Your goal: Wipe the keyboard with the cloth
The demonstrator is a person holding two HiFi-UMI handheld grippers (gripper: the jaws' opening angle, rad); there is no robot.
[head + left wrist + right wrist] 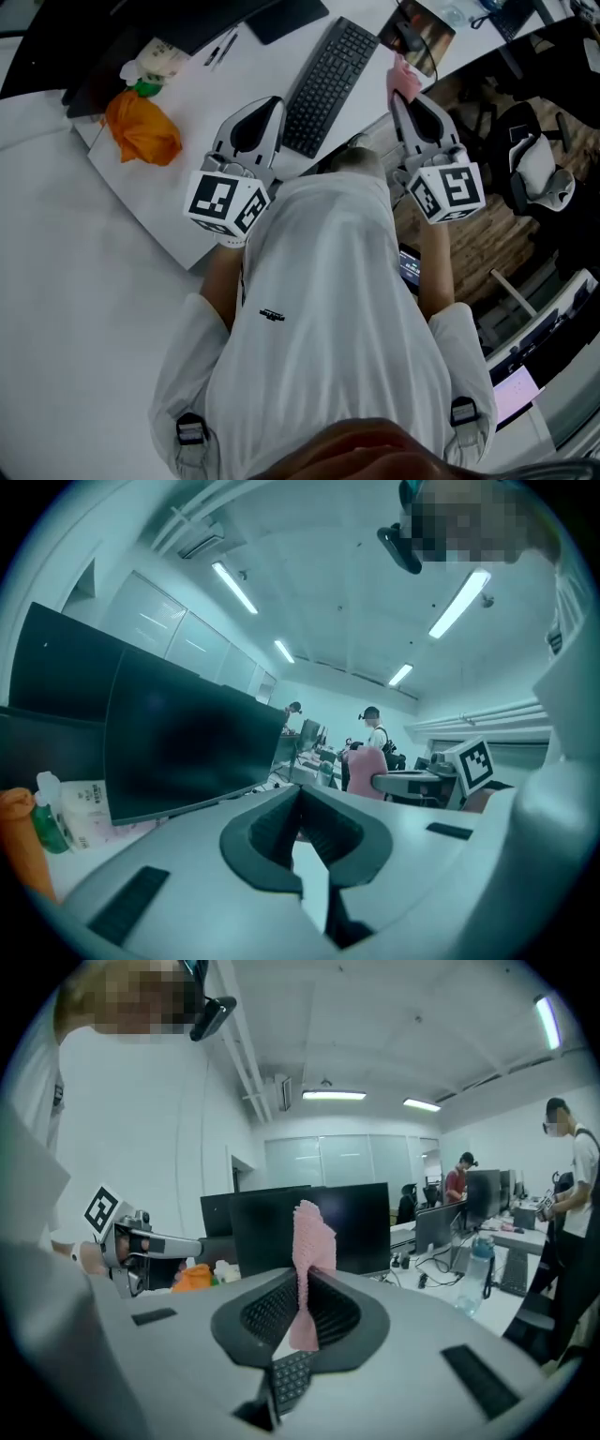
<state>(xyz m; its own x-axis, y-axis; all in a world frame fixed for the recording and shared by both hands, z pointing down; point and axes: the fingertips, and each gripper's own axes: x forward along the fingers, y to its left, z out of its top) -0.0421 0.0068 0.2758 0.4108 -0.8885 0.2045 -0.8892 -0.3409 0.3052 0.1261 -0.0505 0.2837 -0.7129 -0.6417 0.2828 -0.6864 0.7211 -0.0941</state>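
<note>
Holding both tools raised before your chest, you have the right claw [302, 1288] pressed together on the pink cloth [313, 1237]. Its free end stands up past the tips, probably so a loose pad is ready to wipe with. Your left claw [298, 799] is pressed together on nothing. Beyond them the keyboard [330, 82] lies slanted along the near edge of the tabletop [159, 187], with the cloth in the air beside it. An orange bag [141, 129] sits by the left edge.
</note>
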